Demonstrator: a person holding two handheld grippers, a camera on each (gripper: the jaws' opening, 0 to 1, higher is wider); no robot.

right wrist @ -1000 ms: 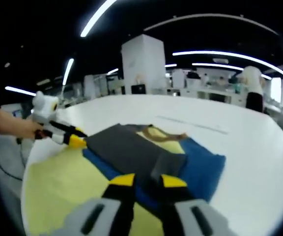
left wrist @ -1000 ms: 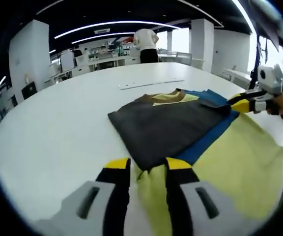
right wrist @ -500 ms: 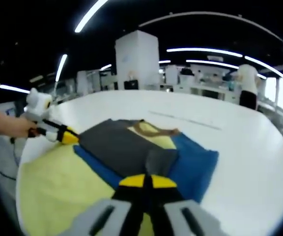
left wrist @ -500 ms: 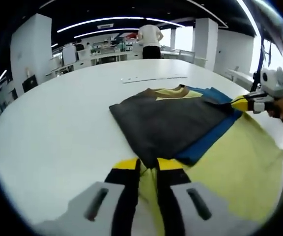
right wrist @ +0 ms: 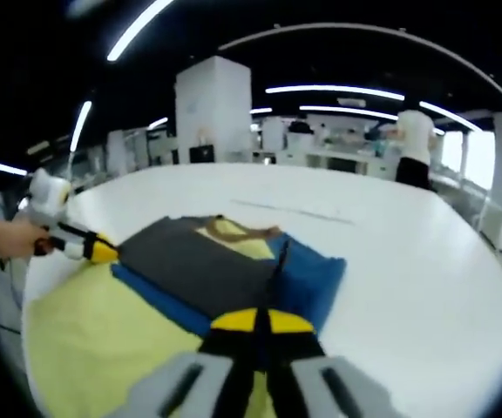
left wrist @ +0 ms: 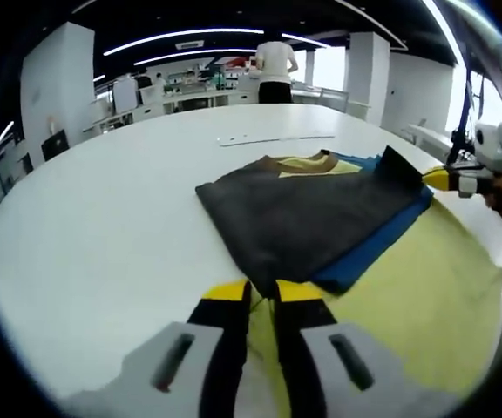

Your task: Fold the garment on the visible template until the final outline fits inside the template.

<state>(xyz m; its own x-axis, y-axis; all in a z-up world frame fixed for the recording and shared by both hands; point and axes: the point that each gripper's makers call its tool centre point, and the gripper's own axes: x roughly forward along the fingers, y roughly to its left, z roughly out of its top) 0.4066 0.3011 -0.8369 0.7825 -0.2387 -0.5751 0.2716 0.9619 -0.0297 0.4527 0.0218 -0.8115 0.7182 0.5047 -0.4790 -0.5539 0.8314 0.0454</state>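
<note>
- The garment [left wrist: 308, 222] lies on the white round table [left wrist: 103, 218], partly folded: a dark grey panel on top, a blue layer under it, and a brown-and-yellow collar at the far edge.
- Under the garment, on the side near the person, is the yellow template [left wrist: 408, 296]; the blue part of the garment reaches past it onto the bare table.
- The left gripper [left wrist: 261, 292] is at the near corner of the garment. Its jaws are almost together and pinch the grey edge.
- The right gripper [right wrist: 256, 320] has its jaws pressed together on the opposite corner of the garment; in the right gripper view a thin fold of dark cloth rises from them.
- In the left gripper view that corner stands up a little from the garment, beside the yellow tip of the right gripper.
- Behind the garment, further on the table, lies a thin pale strip [left wrist: 273, 138].
- Far behind the table a person [left wrist: 275, 70] stands at benches.
</note>
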